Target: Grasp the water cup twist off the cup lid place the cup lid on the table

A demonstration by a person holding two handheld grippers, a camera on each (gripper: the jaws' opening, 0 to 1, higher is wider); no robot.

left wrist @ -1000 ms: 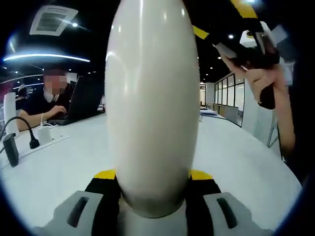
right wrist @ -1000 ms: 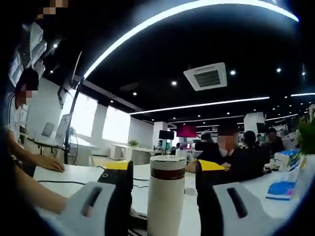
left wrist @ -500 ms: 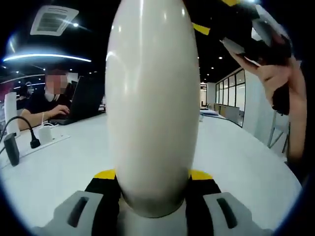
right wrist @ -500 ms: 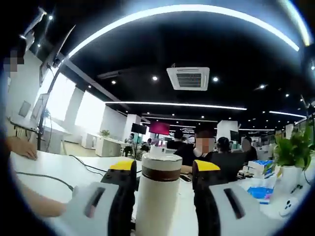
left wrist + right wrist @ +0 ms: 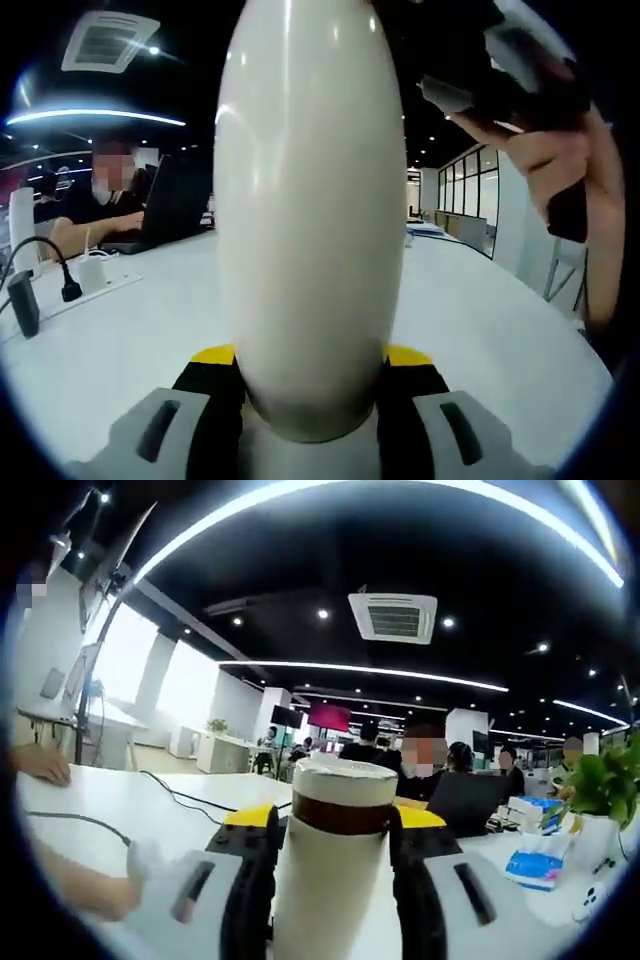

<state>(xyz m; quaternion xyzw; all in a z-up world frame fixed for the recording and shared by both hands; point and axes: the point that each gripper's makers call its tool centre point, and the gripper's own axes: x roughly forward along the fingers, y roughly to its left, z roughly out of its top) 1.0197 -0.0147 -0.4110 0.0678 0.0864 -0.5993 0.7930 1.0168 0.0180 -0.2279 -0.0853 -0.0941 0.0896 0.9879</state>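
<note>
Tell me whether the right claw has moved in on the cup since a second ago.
Yes. In the right gripper view, the water cup now sits larger between the right claw jaws, against the ceiling vent.

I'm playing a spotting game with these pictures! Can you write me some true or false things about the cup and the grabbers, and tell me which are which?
1. The left gripper is clamped on the white water cup. True.
2. The cup lid is lying on the table. False: it is still on top of the cup, between the right gripper's jaws.
3. There is a brown band just under the lid. True.
4. A green plant stands at the right in the right gripper view. True.
5. The table is black. False: it is white.
</note>
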